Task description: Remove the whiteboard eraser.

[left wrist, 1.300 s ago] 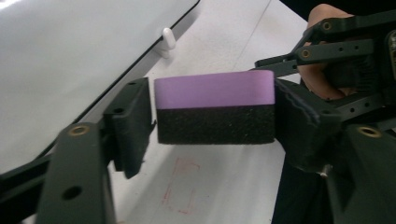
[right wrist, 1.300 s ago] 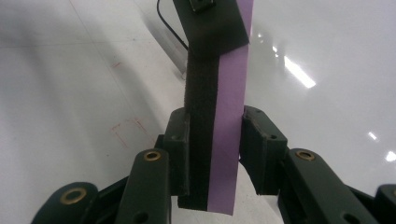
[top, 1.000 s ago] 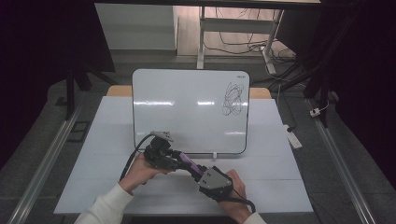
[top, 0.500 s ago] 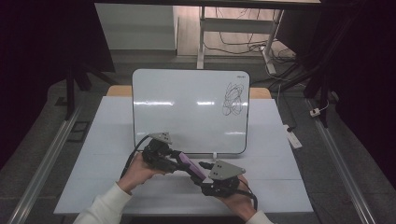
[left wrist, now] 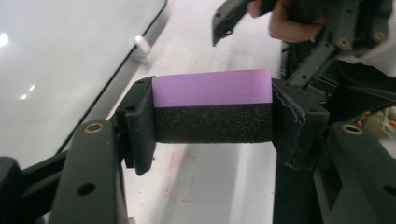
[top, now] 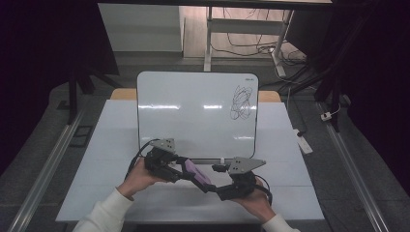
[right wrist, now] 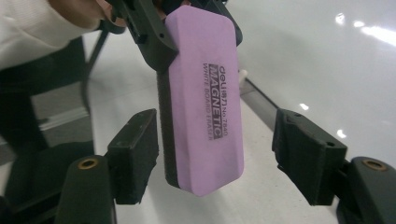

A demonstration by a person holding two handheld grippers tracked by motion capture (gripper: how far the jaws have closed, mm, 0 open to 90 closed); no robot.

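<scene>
High view: both forearms come in from the bottom edge, white sleeves, hands meeting low-centre over the white table [top: 121, 145]. Left hand [top: 138, 176] wraps the left gripper [top: 180, 167], which points right and slightly toward the person. Right hand [top: 254, 198] is under the right gripper [top: 212, 186], which points left, toward the other one. The purple eraser [top: 197, 173] bridges the two tools, lying diagonally just in front of the whiteboard [top: 193, 111]. The board lies flat on the table, with a black scribble [top: 241, 101] near its upper right corner. A small white cap-like piece [top: 222, 160] sits at the board's near edge.

Left gripper view: jaws are clamped on the eraser [left wrist: 212, 112] across its short width, both pads pressed flat against its sides. Purple top faces up, black felt layer below. Eraser is off the table, level between the pads. Whiteboard [left wrist: 56, 60] is at the left, right hand [left wrist: 292, 23] and its tool at top right.

Right gripper view: right gripper [right wrist: 215, 154] has its jaws spread wide, one on each side of the eraser's [right wrist: 205, 93] near end. Left pad is just beside the felt edge; I cannot tell whether it touches. Right pad is clearly apart. Label reads "MAGNETIC WHITE BOARD ERASER". Left gripper [right wrist: 187, 28] grips the far end, with the left hand [right wrist: 79, 11] and sleeve behind it. Whiteboard [right wrist: 336, 60] is at the right.
</scene>
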